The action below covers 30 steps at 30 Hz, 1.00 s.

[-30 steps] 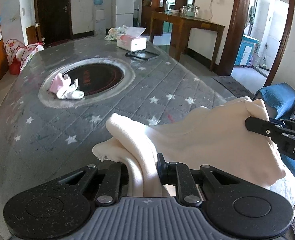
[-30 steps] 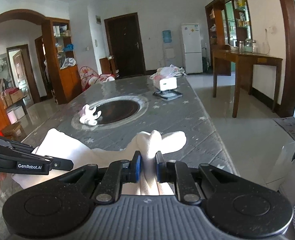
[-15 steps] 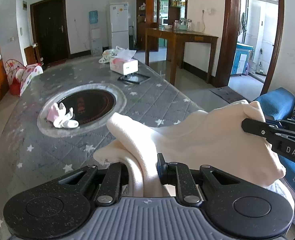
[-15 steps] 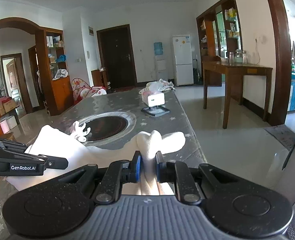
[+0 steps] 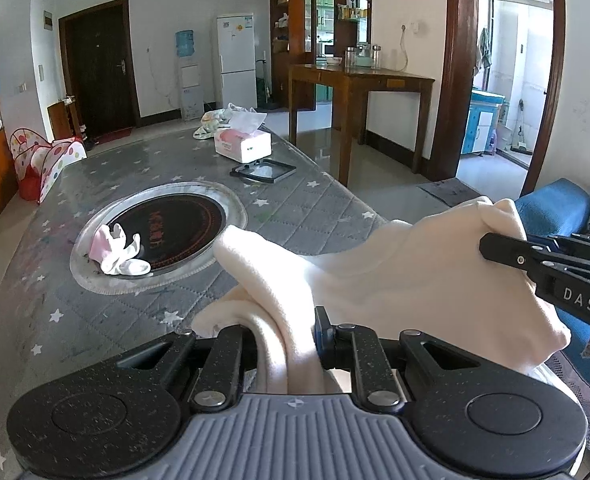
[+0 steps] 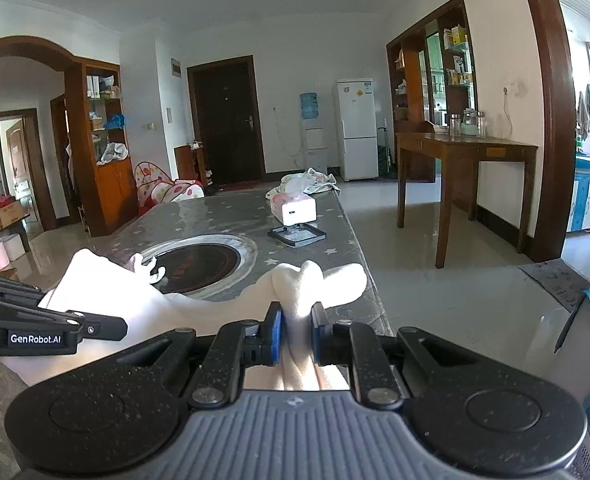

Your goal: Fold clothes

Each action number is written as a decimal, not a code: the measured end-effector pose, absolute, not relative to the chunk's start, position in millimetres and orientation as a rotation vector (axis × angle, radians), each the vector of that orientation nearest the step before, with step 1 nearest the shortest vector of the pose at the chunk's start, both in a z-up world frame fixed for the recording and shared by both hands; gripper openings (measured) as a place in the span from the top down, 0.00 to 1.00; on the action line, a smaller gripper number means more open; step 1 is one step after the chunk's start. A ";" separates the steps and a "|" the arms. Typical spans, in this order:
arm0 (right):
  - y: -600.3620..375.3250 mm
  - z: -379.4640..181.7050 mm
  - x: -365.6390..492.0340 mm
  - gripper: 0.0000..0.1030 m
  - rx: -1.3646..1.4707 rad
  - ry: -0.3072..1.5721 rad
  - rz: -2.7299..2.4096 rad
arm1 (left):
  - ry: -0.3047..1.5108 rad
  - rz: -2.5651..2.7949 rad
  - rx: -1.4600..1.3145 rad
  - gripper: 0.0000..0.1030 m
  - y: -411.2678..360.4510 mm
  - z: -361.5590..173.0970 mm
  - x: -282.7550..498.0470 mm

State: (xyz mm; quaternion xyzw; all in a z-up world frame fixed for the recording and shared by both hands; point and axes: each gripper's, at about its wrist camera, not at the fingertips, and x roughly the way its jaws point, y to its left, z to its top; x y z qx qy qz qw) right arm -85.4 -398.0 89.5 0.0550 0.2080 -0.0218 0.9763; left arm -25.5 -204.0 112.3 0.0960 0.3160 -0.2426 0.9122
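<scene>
Fig.: both wrist views, cloth held in mid-air over near end of table.

L to R: small pink/white garment (image 5: 115, 250) lies on rim of round hob inset (image 5: 167, 232), well apart from the grippers. L gripper (image 5: 285, 330): jaws narrow, pinching a bunched edge of the cream cloth (image 5: 395, 276); cloth rises between the pads & folds over toward the hob. Cloth then spans rightward, its long axis running approx. L–R between the two grips, body sagging below the line. R gripper (image 5: 491, 242) pinches the far upper corner; in its own view, R gripper (image 6: 297, 330) has jaws narrow on a cloth fold, blue pads (image 6: 273, 334) pressed against both sides.

Key relation: cloth hangs between & below the jaws, above the table (image 5: 315, 208) edge nearest the person; neither gripper is clearly nearer the table top. Judgement: any lay-down or fold-over needs both ends moved together, keeping the span taut; whether this is a spread-out or a later fold can't be told.

Writing: "DAS" on R gripper body (left view); "GenRobot.AI" on L gripper (image 6: 51, 330) (right view). Hob lettering, tissue box (image 5: 243, 146) print: too small to read.
</scene>
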 end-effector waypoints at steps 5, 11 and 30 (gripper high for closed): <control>-398.6 86.2 -80.3 0.87 0.108 0.430 -0.044 | 0.648 -0.494 0.216 0.83 -210.0 108.7 -24.2; -403.5 84.6 -72.1 0.87 0.109 0.437 -0.049 | 0.665 -0.489 0.212 0.83 -213.7 103.5 -20.0; -414.2 58.9 -52.8 0.87 0.115 0.512 -0.063 | 0.769 -0.492 0.163 0.83 -210.9 71.7 1.6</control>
